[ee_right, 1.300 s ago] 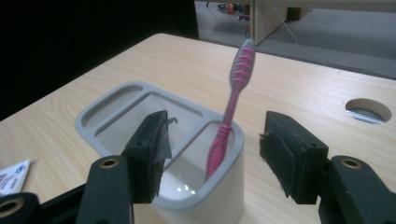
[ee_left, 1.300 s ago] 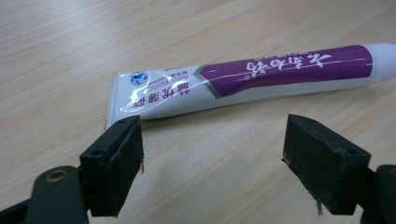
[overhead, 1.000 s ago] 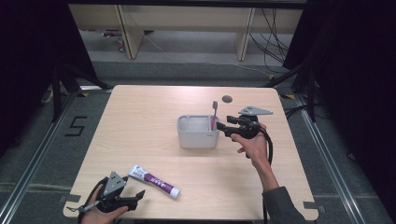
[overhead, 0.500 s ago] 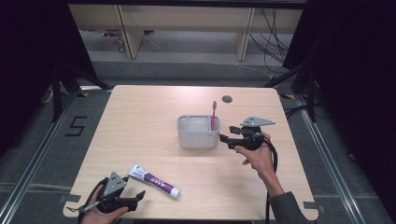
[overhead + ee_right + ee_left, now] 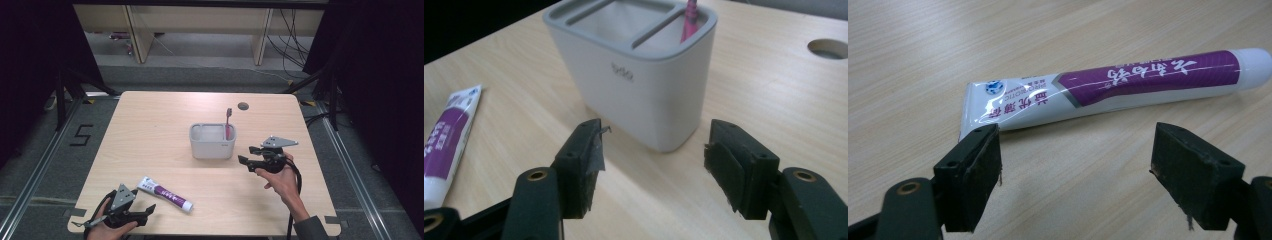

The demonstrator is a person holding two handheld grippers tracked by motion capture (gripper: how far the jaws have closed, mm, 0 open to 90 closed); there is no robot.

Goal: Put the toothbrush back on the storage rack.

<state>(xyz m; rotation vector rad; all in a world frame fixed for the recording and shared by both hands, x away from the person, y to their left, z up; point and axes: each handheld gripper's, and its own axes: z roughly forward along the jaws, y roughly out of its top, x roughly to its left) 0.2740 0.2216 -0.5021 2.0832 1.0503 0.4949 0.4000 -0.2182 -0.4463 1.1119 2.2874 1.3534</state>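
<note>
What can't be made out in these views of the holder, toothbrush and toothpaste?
- Toothbrush: head cut off by the top edge in the right gripper view; its lower end hidden inside the holder.
- Toothpaste: its cap end cut off by the left edge there.
- Tube print: too small in the high view.

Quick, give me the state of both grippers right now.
Left gripper: open, holding nothing, toothpaste tube just ahead of its jaws.
Right gripper: open, holding nothing, facing the holder.

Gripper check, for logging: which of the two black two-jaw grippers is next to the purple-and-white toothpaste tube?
The left gripper, beside the toothpaste tube; the right gripper hovers by the grey holder.
</note>
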